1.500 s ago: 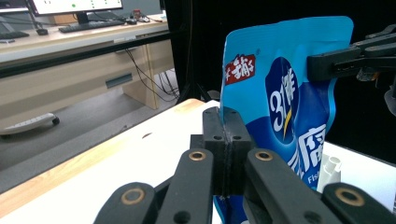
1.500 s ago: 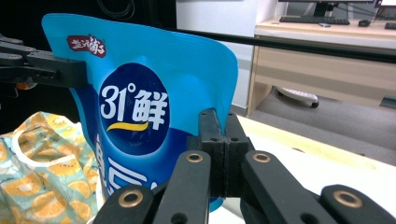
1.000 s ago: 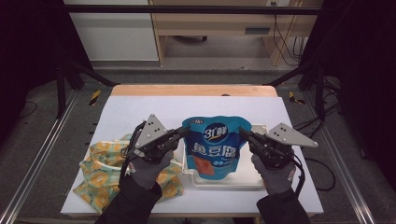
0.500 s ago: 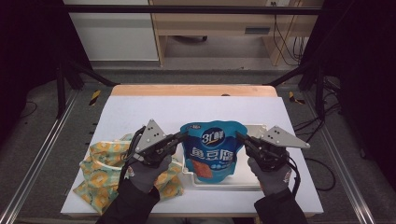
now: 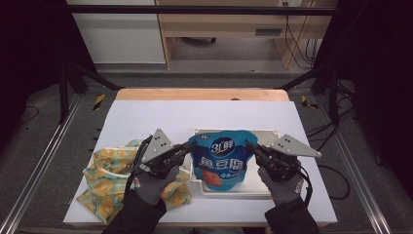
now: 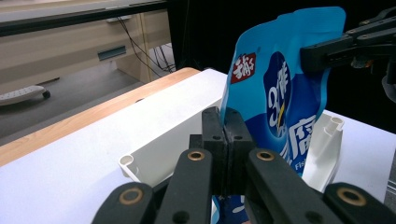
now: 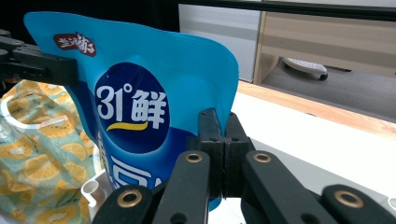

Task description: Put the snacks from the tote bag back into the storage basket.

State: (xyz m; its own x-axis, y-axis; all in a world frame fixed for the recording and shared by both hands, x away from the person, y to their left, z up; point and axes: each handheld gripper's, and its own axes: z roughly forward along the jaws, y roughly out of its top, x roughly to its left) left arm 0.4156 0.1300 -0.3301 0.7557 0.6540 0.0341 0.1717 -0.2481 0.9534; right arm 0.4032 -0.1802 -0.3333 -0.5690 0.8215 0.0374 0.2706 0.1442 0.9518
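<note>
Pouch (image 5: 220,165) hung over the tray (image 5: 263,187), each hand-held gripper (image 5: 187,147) (image 5: 249,145) clamping an upper corner to keep it upright

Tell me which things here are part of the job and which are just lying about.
In the job:
- blue snack pouch, held by its two upper corners
- left tool, shut on the pouch's edge
- right tool, shut on the opposite edge
- white tray under the pouch

Lying about:
- lemon-print cloth bag at the table's left
</note>
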